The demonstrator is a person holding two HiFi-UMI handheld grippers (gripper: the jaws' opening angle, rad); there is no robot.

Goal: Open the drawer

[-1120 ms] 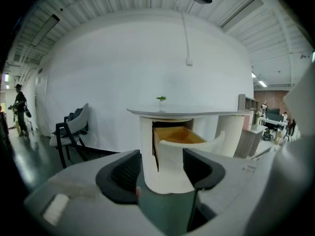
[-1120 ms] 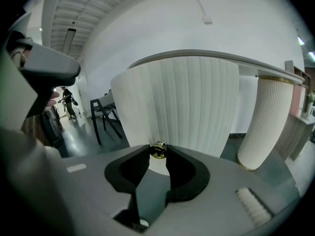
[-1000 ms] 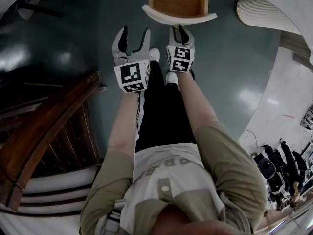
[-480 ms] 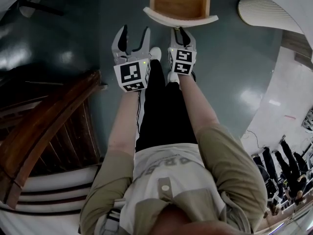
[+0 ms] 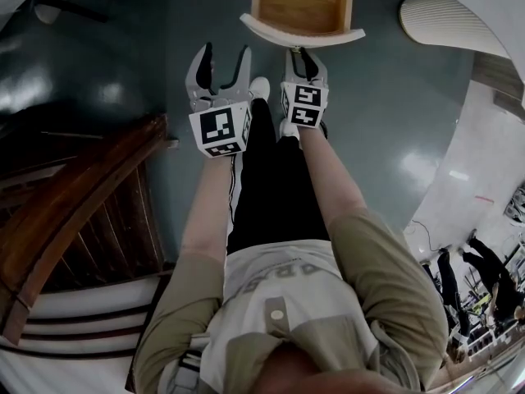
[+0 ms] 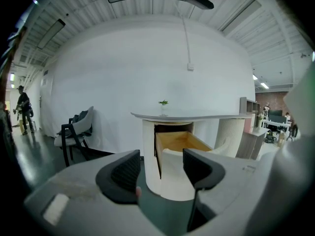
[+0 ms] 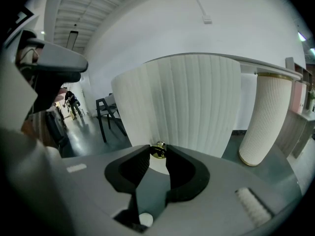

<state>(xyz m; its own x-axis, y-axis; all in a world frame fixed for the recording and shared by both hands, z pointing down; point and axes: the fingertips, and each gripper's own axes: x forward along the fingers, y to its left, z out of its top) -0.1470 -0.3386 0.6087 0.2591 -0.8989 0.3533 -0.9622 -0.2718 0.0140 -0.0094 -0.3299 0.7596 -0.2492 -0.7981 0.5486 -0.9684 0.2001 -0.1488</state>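
Note:
The drawer (image 5: pixel 299 2) stands pulled out of a white curved desk, its bare wooden inside showing behind its ribbed white front (image 5: pixel 303 33). My right gripper (image 5: pixel 302 54) is at that front, and its jaws are shut on the small brass knob (image 7: pixel 158 150) in the middle of the ribbed panel (image 7: pixel 182 107). To the left of it and apart from the drawer, my left gripper (image 5: pixel 221 60) hangs open with nothing between its jaws. From the left gripper (image 6: pixel 160 168) I see the drawer (image 6: pixel 182 141) sticking out from under the desk top.
A dark wooden railing (image 5: pixel 82 212) runs along the left over white steps. A white ribbed column (image 5: pixel 447 23) stands right of the drawer. A dark chair (image 6: pixel 74 132) is by the wall to the left. People stand at the far right (image 5: pixel 484 277). The floor is dark green.
My right gripper, still on the knob, has drawn slightly back toward me and the drawer front has come with it. The left gripper has hardly moved.

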